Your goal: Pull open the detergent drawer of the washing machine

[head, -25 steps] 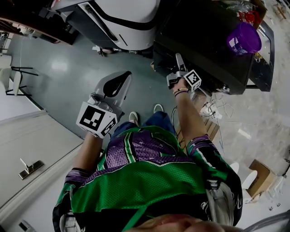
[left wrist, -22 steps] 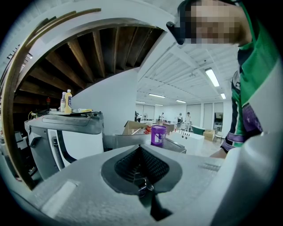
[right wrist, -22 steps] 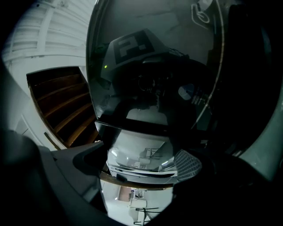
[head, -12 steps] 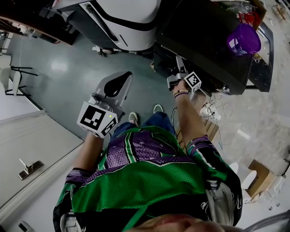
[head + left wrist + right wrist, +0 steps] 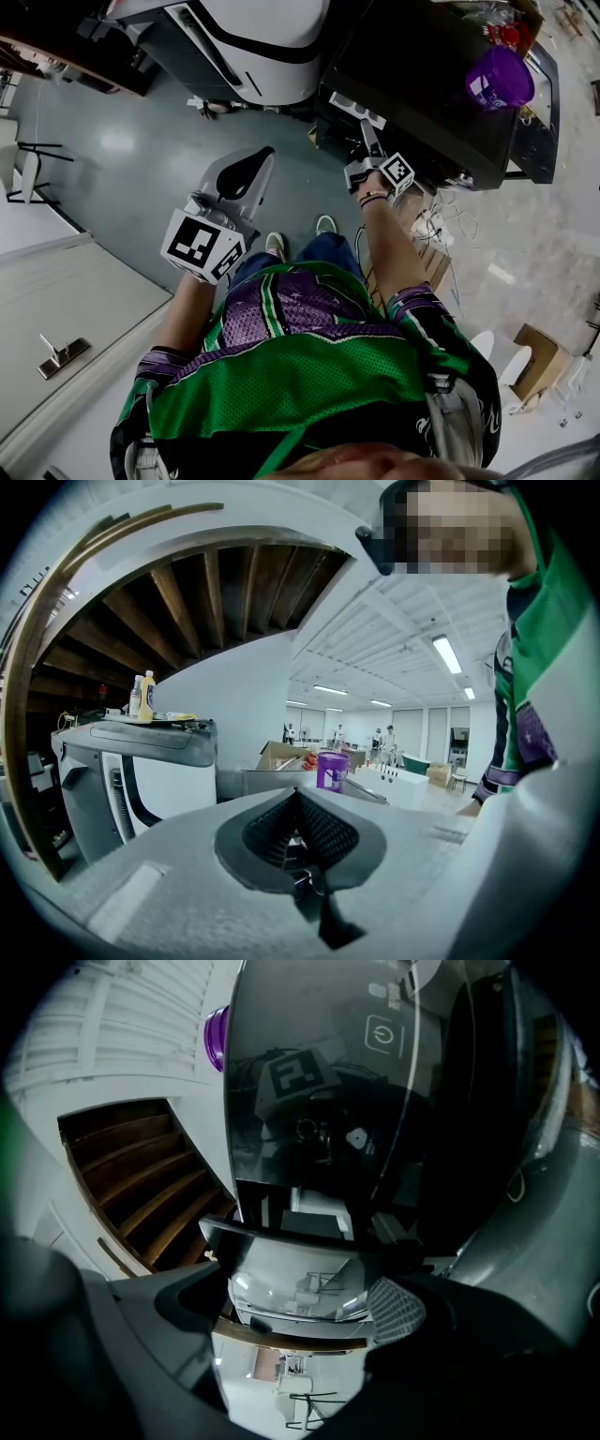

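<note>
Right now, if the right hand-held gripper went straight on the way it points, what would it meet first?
The detergent drawer, held between the jaws of the right hand-held gripper; directly behind it, the front of the black washing machine.

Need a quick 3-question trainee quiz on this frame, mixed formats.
1. Fill in: the glossy dark-fronted detergent drawer sits partly ____ of the black washing machine, clamped between the right hand-held gripper's jaws.
2. True or false: the left hand-held gripper also holds the drawer.
3. Multiple choice: what stands on top of the machine? A) round purple plastic tub B) red kettle C) white plate

Key: 1 out; 2 false, it is shut on nothing, away from the machine; 3 A.
</note>
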`<state>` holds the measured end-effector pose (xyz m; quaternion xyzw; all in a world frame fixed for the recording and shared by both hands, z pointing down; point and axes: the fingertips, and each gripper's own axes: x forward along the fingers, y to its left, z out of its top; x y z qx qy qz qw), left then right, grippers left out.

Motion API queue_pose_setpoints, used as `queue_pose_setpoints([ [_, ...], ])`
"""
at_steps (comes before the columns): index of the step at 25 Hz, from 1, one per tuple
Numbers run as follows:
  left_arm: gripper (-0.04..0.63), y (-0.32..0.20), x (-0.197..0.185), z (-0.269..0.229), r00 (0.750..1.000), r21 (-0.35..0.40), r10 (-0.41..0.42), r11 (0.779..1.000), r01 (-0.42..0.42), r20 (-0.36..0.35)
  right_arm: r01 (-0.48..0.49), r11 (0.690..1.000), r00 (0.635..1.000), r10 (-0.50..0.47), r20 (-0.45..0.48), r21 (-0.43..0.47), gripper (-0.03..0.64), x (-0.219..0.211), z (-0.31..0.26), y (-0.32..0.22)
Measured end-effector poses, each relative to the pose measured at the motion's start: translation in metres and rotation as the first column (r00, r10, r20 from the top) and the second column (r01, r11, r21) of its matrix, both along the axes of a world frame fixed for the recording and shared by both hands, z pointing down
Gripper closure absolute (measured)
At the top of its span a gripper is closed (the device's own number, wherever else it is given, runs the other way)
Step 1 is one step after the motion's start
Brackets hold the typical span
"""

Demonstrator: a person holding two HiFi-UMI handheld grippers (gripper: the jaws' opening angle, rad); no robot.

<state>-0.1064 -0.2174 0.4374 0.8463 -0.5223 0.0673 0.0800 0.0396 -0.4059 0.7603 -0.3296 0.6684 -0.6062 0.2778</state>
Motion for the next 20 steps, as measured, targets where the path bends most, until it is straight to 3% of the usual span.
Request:
queue_pose_setpoints([
  [20, 0.578, 0.04, -0.028, 0.001, 0.995, 0.005, 0.1, 0.995, -0.1, 0.025, -0.009, 1.0, 1.0, 0.009, -0.008, 0.016, 0.155, -0.009, 0.003, 0.063],
])
